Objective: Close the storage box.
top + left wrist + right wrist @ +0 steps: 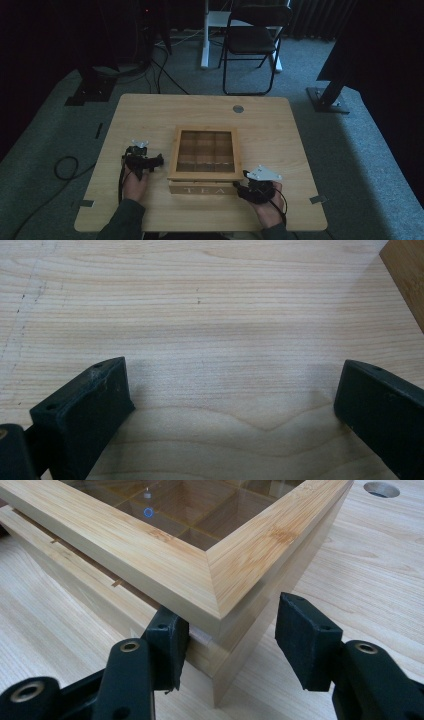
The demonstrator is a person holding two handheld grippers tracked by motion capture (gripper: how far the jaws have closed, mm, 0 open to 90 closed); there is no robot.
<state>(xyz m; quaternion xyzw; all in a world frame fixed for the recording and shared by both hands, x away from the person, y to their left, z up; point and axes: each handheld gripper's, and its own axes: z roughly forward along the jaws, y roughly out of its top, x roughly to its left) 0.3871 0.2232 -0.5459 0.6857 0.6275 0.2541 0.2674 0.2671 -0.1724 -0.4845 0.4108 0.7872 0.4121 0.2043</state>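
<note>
The tea box [205,160] stands near the middle of the counter [150,107], slightly toward its near edge, front face toward the person. Its lid [150,545], a wooden frame round a clear pane, lies down on the base; a thin seam shows between lid and base in the right gripper view, so the box reads as closed or very nearly so. The compartments under the pane appear empty, though reflections make that uncertain.

The right gripper [227,630] is at the box's near right corner. Its fingers straddle that corner at the seam: the left finger [167,645] touches the front face just under the lid, the other stands just off the side face. Judged as set close round the corner, not clamped; no lift of the lid is evident.

The left gripper [230,400] rests at the box's left side, near but apart from it. Its fingers are released, spread wide over bare counter, holding nothing.

Judgement: opening is barely begun. Raising the lid remains.

Writing: "TEA" on the front face, legible in the high view. No other marks readable.
</note>
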